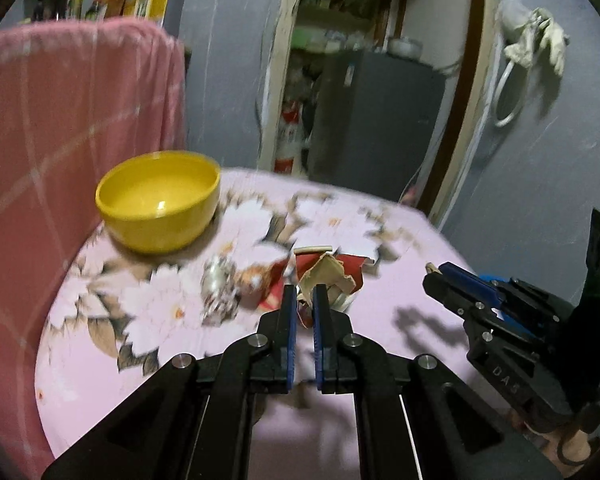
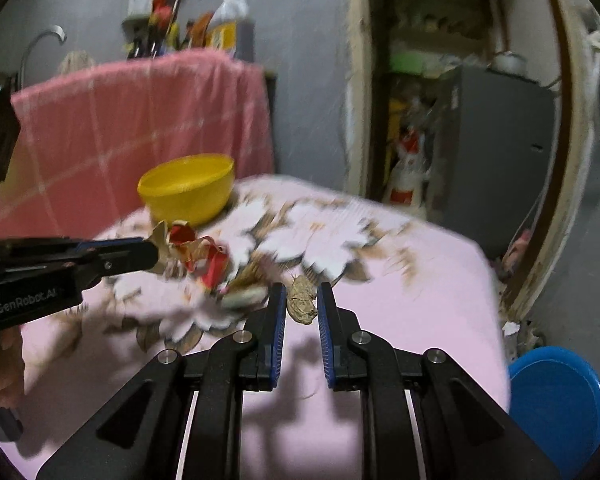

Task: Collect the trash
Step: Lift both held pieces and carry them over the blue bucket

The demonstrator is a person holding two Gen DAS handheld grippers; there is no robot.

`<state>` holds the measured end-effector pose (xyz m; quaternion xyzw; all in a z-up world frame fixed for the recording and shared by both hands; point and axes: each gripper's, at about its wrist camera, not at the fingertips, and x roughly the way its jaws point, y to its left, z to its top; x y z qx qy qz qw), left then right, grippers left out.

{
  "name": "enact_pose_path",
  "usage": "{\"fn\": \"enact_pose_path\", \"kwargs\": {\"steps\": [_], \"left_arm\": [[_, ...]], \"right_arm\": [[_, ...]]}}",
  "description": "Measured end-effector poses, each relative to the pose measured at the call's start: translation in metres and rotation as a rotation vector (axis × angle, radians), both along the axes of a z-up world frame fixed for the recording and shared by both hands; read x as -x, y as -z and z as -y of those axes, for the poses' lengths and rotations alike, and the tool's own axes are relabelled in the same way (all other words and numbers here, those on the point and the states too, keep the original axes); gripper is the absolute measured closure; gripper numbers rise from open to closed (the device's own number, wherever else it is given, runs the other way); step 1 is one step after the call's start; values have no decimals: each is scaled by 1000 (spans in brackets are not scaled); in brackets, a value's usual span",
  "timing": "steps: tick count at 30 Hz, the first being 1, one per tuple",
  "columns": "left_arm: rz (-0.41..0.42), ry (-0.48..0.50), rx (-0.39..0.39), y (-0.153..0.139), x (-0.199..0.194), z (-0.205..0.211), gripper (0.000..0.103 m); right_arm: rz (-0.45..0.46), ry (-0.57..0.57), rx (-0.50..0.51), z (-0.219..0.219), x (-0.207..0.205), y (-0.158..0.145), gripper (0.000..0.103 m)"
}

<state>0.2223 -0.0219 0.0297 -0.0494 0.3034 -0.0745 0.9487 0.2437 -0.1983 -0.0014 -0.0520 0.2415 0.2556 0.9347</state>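
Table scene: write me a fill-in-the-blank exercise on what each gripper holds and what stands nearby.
1. The left gripper is shut on a torn red and ____ paper scrap.
2. The right gripper pinches a crumpled ____ wad.
3. The bowl on the floral tablecloth is ____.

Missing words: tan; brown; yellow

Bowl [image 1: 158,202] sat at bench [image 1: 400,248] far left corner, draped cloth [image 1: 72,120] behind it. Torn cup [image 1: 328,276] lay mid-bench, foil wad [image 1: 220,290] just left of it. Paper ball [image 2: 301,303] lay nearer the right. Fridge [image 1: 376,120] stood beyond the bench; basin [image 2: 556,396] on the floor, right.
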Motion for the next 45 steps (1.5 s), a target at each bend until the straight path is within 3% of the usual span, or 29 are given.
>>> {"fn": "enact_pose_path", "kwargs": {"steps": [9,15,23,30,38,45], "left_arm": [[167,79,67,-42,8,37,98],[211,154,108,-63,2,73,98],[230,273,118,-71,-6,126,98],[174,358,125,-60,-16,168,98],[18,435,115,-31,-37,210,98],[-107,455,82,1,-56,241,98]], "right_arm": [[206,128,-154,52,23,-37,89],[302,226,-201,87,37,-52,89],[338,373,-236,139,46,-57,89],[283,513,-268,184,42,-51,89],[131,615,-312,222,29,-33,89],[6,657,-289,236,18,-17,88]]}}
